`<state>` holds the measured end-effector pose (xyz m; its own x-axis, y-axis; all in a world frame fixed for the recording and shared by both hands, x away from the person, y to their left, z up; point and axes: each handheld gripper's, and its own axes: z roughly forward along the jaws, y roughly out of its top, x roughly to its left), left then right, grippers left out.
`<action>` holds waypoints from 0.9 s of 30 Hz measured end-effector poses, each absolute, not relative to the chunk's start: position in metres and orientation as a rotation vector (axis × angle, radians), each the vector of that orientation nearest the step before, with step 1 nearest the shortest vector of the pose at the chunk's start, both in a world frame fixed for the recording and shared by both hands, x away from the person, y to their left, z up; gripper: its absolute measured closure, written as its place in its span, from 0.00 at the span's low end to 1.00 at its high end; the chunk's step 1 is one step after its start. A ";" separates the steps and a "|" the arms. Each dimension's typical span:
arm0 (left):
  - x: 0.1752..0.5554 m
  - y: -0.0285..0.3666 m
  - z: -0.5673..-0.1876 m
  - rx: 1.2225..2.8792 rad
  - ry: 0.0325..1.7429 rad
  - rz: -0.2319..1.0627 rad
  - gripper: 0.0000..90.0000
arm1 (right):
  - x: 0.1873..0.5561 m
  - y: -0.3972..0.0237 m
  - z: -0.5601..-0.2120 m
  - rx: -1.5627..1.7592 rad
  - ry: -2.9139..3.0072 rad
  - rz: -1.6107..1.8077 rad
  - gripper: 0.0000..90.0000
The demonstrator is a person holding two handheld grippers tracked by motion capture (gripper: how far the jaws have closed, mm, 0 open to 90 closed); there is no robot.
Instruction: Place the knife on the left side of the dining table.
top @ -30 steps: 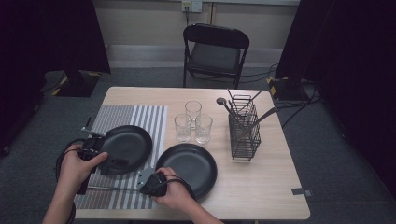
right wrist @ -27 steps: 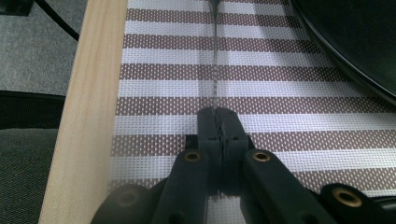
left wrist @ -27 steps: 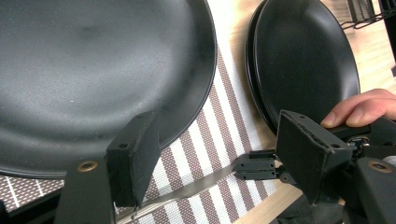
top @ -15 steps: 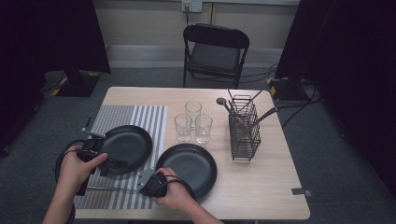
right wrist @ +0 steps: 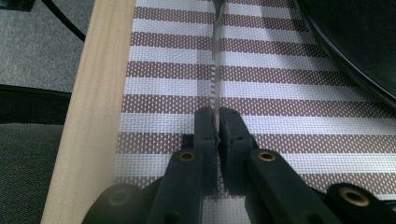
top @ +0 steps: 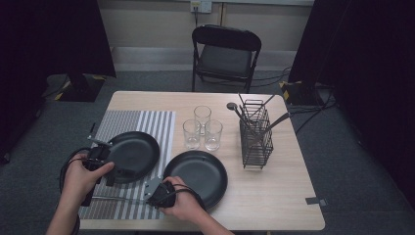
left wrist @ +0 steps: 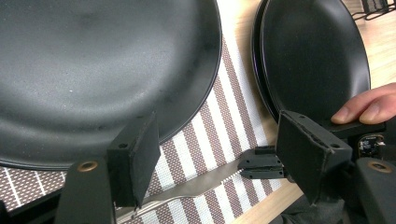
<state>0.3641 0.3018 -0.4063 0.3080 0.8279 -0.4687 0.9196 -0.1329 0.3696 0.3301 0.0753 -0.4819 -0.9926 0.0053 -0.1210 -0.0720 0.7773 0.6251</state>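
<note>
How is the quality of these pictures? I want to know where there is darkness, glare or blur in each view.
High view: dark at both sides, the table evenly lit, no glare. Left gripper view: sharp on the near plate, with a soft sheen on the knife; the left gripper jaws are slightly soft. Right gripper view: the striped mat is crisp, and the right gripper is in focus.
</note>
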 end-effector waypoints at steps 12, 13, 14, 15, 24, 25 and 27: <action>0.364 0.301 -0.408 1.977 1.545 -0.217 0.34 | 0.334 0.075 -0.480 -0.002 2.910 1.013 0.90; 0.364 0.301 -0.408 1.981 1.547 -0.221 0.34 | 0.334 0.075 -0.480 0.002 2.918 1.007 0.88; 0.364 0.302 -0.409 1.982 1.545 -0.219 0.34 | 0.335 0.075 -0.480 0.004 2.921 1.003 0.86; 0.364 0.301 -0.409 1.983 1.546 -0.218 0.34 | 0.335 0.075 -0.480 0.005 2.921 1.005 0.86; 0.363 0.302 -0.409 1.978 1.548 -0.215 0.34 | 0.338 0.075 -0.480 0.037 2.950 1.013 0.86; 0.363 0.302 -0.409 1.978 1.550 -0.220 0.34 | 0.339 0.075 -0.480 0.035 2.952 1.013 0.86; 0.364 0.302 -0.410 1.984 1.544 -0.216 0.34 | 0.339 0.076 -0.479 0.033 2.956 1.005 0.86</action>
